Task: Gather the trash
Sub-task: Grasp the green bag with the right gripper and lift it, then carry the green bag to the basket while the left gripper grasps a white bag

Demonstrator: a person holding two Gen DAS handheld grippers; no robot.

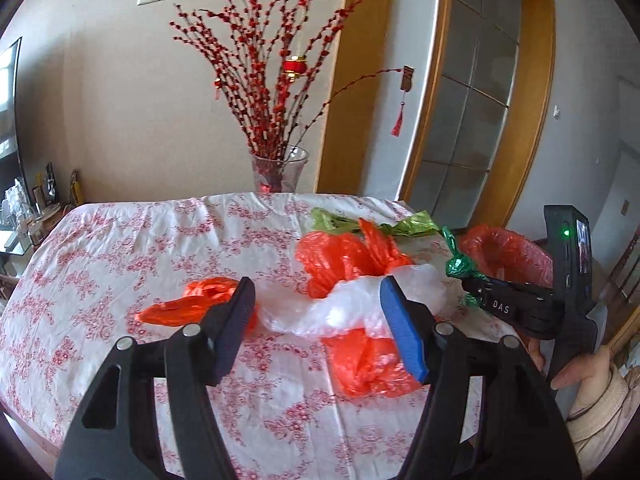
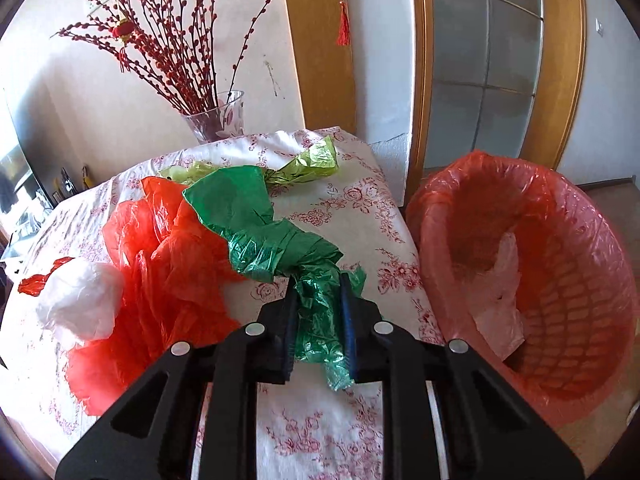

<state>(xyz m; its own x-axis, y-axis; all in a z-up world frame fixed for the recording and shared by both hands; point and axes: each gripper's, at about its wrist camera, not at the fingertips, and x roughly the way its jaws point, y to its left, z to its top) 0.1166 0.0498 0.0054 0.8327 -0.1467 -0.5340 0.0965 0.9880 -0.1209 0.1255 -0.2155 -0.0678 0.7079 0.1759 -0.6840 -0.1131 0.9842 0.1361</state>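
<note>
Right gripper (image 2: 318, 320): jaws drawn close on the dark green plastic bag (image 2: 276, 236), a fold of which is pinched between the pads at lower centre of the right wrist view. The rest of the bag trails up and left across the floral tablecloth (image 2: 360, 208), over a red bag (image 2: 160, 264).

Left gripper (image 1: 316, 320): jaws stand apart, nothing pressed between them. A white bag (image 1: 344, 304) lies on the cloth in line with the gap, with orange-red bags (image 1: 188, 308) around it. Contact cannot be confirmed.

Step in hand, as judged: the green bag is secured and awaits transfer to the lined basket (image 2: 560, 208), which occupies the right side of the right wrist view, beyond the table's right edge. One pale item already lies inside.

Next move calls for lifting the trailing bag free of the red one, then carrying it rightward over the rim before release.

Clearances: the route from table edge to basket appears unobstructed. The glass vase (image 2: 220, 118) of red branches stands at the far edge, upper left, well apart. A light green bag (image 2: 308, 164) remains near the far edge.
</note>
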